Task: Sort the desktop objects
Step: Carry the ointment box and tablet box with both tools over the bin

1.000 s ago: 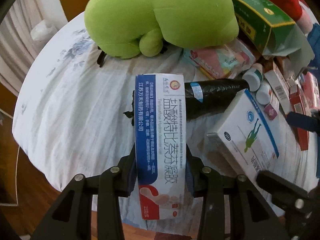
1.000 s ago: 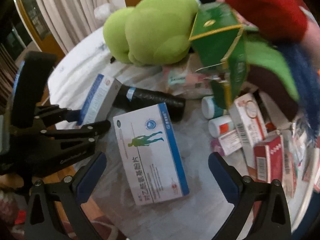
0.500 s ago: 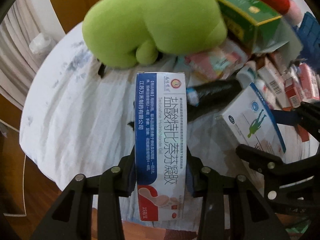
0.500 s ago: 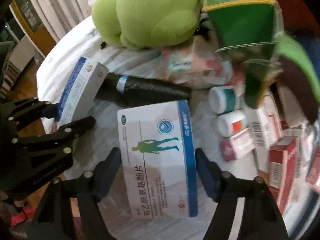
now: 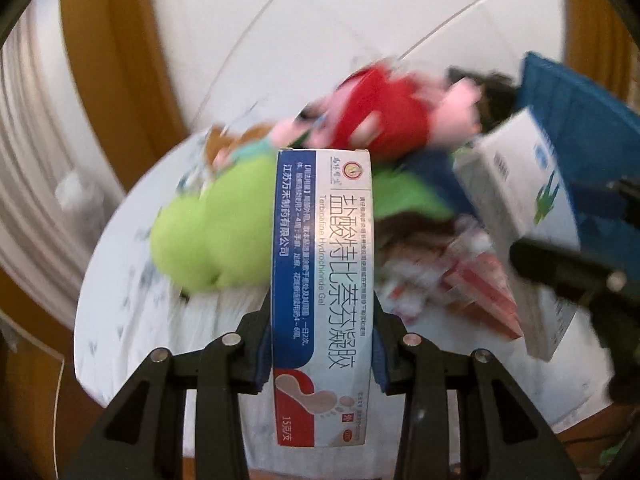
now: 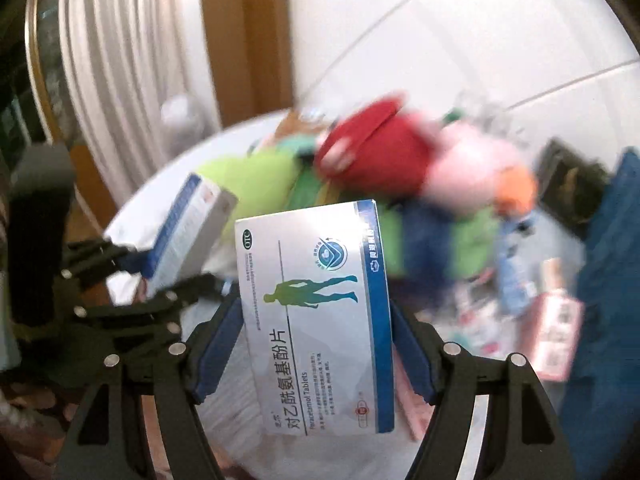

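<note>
White cloth-covered table (image 5: 132, 312), lower frame, remains cluttered (toys, cartons): left gripper (image 5: 322, 344) clamps narrow blue-white gel carton (image 5: 322, 280), right gripper (image 6: 316, 344) clamps wide white tablet box (image 6: 316, 320), neither yet sorted.

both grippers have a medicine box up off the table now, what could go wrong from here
1. The left gripper pinches the long gel box only near its lower end, so a fast swing could pivot it or let it slip.
2. The right gripper squeezes the wide paracetamol box across its thin cardboard sides, which could buckle.
3. The two held boxes sit close together, and the gel box shows right beside the other gripper, so they might collide.
</note>
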Motion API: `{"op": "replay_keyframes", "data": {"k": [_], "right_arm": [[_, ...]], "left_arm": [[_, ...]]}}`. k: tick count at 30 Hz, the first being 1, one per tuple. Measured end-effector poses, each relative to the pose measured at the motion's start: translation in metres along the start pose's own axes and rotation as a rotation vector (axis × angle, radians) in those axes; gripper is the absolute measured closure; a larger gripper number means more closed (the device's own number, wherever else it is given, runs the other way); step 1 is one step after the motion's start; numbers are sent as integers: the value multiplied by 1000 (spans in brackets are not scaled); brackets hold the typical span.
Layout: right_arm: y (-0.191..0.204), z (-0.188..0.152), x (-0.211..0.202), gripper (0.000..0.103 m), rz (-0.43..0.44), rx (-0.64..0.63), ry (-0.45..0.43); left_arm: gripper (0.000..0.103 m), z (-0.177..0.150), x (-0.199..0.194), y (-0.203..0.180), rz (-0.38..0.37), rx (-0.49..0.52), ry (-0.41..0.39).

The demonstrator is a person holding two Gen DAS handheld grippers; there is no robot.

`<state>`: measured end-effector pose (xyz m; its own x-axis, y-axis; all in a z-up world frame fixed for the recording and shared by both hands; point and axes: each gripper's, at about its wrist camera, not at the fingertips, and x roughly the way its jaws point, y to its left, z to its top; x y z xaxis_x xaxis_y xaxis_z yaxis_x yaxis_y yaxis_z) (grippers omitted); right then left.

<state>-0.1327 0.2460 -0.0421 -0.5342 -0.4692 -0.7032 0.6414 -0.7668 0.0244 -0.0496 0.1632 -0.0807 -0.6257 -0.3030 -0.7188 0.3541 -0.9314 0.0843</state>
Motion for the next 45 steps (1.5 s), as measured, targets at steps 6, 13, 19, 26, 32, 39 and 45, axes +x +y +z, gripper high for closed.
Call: {"op": "replay_keyframes", "data": {"k": [6, 13, 19, 26, 32, 39, 45], "right_arm": [[-45, 8, -90, 30, -160, 72, -191], [-99, -8, -184, 30, -380, 165, -337], [-151, -37, -250, 29, -558, 264, -403], [-217, -77, -305, 29, -691, 344, -431], [-263, -112, -324, 29, -731, 391, -373], [-328, -152, -323, 29, -694, 484, -245], [-357, -173, -317, 29, -670, 509, -174]], "left_arm": [[65, 37, -28, -44, -94, 98, -130], [65, 77, -61, -133, -232, 220, -248], [65, 102, -96, -216, -332, 319, -330], [65, 123, -128, -304, -409, 367, -314], [65, 134, -129, -379, -435, 409, -222], [65, 124, -102, -442, -474, 451, 52], [65, 116, -96, -466, -429, 452, 119]]}}
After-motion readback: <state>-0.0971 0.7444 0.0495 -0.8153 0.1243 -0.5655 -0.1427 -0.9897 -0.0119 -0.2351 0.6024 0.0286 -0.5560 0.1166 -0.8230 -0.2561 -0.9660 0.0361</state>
